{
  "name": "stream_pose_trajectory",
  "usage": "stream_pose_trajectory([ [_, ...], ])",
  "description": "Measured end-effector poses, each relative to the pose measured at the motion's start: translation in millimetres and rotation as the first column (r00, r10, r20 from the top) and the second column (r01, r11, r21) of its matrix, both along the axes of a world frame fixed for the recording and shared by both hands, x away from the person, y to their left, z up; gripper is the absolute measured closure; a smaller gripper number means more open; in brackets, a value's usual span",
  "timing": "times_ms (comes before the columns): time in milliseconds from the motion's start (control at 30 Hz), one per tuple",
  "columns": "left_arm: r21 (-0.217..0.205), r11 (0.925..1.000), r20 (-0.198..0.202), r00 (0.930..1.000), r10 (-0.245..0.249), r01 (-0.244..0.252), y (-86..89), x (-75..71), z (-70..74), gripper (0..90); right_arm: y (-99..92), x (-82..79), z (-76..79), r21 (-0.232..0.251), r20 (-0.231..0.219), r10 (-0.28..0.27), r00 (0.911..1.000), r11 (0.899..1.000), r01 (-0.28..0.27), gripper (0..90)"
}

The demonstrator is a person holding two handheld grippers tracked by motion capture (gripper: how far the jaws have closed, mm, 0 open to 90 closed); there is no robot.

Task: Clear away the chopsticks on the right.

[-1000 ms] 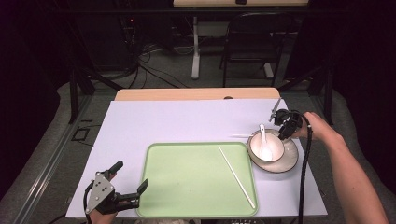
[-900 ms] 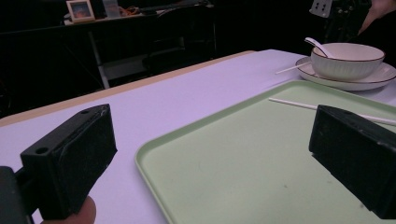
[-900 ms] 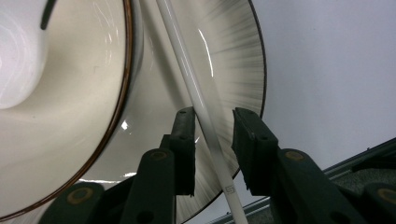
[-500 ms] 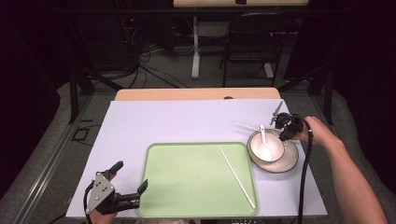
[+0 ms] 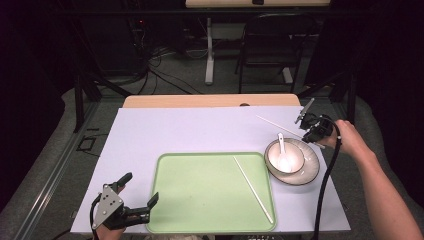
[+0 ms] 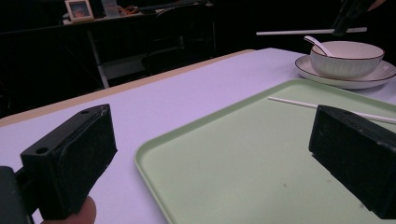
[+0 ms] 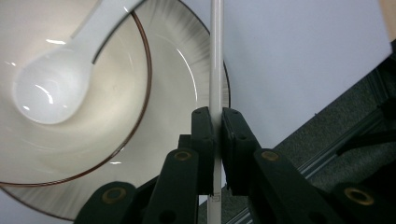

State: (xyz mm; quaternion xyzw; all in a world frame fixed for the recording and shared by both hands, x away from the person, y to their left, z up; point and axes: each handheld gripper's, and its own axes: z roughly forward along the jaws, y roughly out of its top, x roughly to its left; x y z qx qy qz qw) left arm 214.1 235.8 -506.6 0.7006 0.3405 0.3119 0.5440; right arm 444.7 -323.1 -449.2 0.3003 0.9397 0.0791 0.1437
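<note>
Right tongs: the right gripper point(image 5: 314, 131) is clamped on a white chopstick point(image 5: 280, 126); the jaws have just been closing, with the stick between them; in the right gripper view the pads point(image 7: 204, 135) press it from both sides.
Held chopstick: clear of the table, running from the right jaws out toward the table's middle, its near end past the rim of the plate point(image 5: 310, 172).
Below the right tongs: a white bowl point(image 5: 295, 162) standing on that plate, with a white spoon point(image 5: 283, 152) lying in it, handle toward the jaws.
Left tongs: the left gripper point(image 5: 137, 197) has its jaws wide apart, nothing between them, at the near left corner of the table point(image 5: 200, 130).
Ahead of the left tongs: a green tray point(image 6: 233, 177), its left edge just beside the jaws.
Second chopstick point(image 5: 253, 189): lying slantwise on the tray's right part, well apart from the left jaws.
</note>
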Motion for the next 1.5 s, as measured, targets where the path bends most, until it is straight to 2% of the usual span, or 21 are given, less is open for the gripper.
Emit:
stream_pose_trajectory([
  [67,0.0,1.0,0.002,1.0,0.0,0.0,0.3,0.0,0.0,0.8,4.9,-3.2,12.0,-0.031,-0.002,-0.019,0.9998,0.999,0.019,84.3],
  [100,-0.001,1.0,0.002,1.0,0.0,0.0,0.3,0.0,0.1,0.8,7.3,-4.5,16.4,-0.033,0.025,-0.019,0.9995,0.999,0.02,84.3],
  [167,-0.001,1.0,0.0,1.0,-0.001,0.001,0.0,0.0,0.1,0.8,10.6,-7.3,25.6,-0.037,0.024,-0.035,0.9991,0.999,0.036,84.3],
  [333,0.002,1.0,-0.002,1.0,-0.003,0.003,-1.1,1.4,-0.1,0.8,21.5,-19.2,43.5,-0.052,0.026,-0.128,0.9914,0.99,0.129,84.3],
  [367,0.001,1.0,-0.002,1.0,-0.003,0.003,-1.1,1.4,-0.1,0.8,24.2,-23.1,45.0,-0.023,0.027,-0.167,0.9857,0.986,0.167,84.3],
  [433,-0.002,1.0,-0.002,1.0,-0.001,0.001,-0.8,1.3,-0.2,0.8,28.3,-29.2,51.4,-0.013,0.042,-0.196,0.9797,0.98,0.197,84.3],
  [467,-0.005,1.0,-0.003,1.0,0.0,0.0,-0.8,1.1,-0.2,0.8,31.6,-34.4,55.9,0.006,0.025,-0.233,0.972,0.972,0.233,84.3],
  [533,-0.001,1.0,-0.002,1.0,0.001,-0.001,-0.6,0.8,-0.1,0.8,36.7,-43.7,63.3,0.053,0.016,-0.256,0.9667,0.966,0.254,84.3],
  [667,0.001,1.0,0.001,1.0,-0.003,0.003,-1.2,1.3,0.3,0.8,51.6,-64.7,71.4,0.124,0.037,-0.302,0.9525,0.947,0.296,84.3],
  [767,0.001,1.0,-0.001,1.0,-0.01,0.01,-2.4,2.0,0.2,0.9,66.1,-79.4,73.4,0.138,0.033,-0.308,0.9508,0.944,0.301,84.3],
  [833,-0.002,0.9999,0.0,0.9999,-0.01,0.01,-2.0,2.0,0.1,0.8,74.5,-87.8,73.8,0.141,0.02,-0.297,0.9545,0.946,0.292,84.3],
  [900,0.001,0.9999,0.002,0.9999,-0.012,0.012,-1.4,1.6,0.2,0.9,83.5,-99.8,70.8,0.157,0.004,-0.286,0.9582,0.946,0.282,84.3],
  [967,-0.001,0.9999,0.005,0.9999,-0.014,0.014,-1.0,0.9,0.4,0.9,91.9,-110.2,61.3,0.202,-0.005,-0.28,0.9599,0.94,0.275,84.3],
  [1033,-0.003,0.9999,0.004,0.9999,-0.012,0.012,-1.2,0.6,0.5,0.9,98.0,-116.0,55.2,0.208,-0.023,-0.284,0.9584,0.936,0.283,84.3],
  [1133,-0.001,0.9999,0.006,0.9999,-0.012,0.012,-1.4,0.3,0.5,0.9,108.7,-121.3,40.1,0.205,-0.05,-0.272,0.9609,0.939,0.277,84.3],
  [1167,-0.001,0.9999,0.007,0.9999,-0.011,0.011,-1.5,0.4,0.5,0.9,111.2,-122.6,37.5,0.185,-0.066,-0.274,0.9595,0.942,0.281,84.3],
  [1200,-0.001,1.0,0.005,0.9999,-0.009,0.009,-1.6,0.6,0.4,0.9,113.3,-124.6,32.0,0.214,-0.063,-0.28,0.9579,0.934,0.287,84.3],
  [1300,0.003,0.9999,0.004,0.9999,-0.012,0.012,-1.8,0.3,0.3,0.9,120.7,-131.8,19.5,0.177,-0.113,-0.27,0.9562,0.942,0.287,84.3],
  [1400,0.008,0.9999,0.001,1.0,-0.009,0.009,-1.5,0.6,0.2,1.0,127.5,-136.4,1.1,0.173,-0.138,-0.282,0.9496,0.937,0.303,84.3],
  [1433,0.009,0.9999,0.001,0.9999,-0.011,0.011,-1.8,0.6,0.1,1.0,129.8,-137.4,-5.1,0.165,-0.148,-0.274,0.9503,0.94,0.297,84.3],
  [1500,0.009,0.9999,0.001,0.9999,-0.01,0.01,-1.8,0.5,0.2,1.0,133.8,-138.5,-19.0,0.183,-0.159,-0.281,0.9463,0.933,0.308,84.3],
])
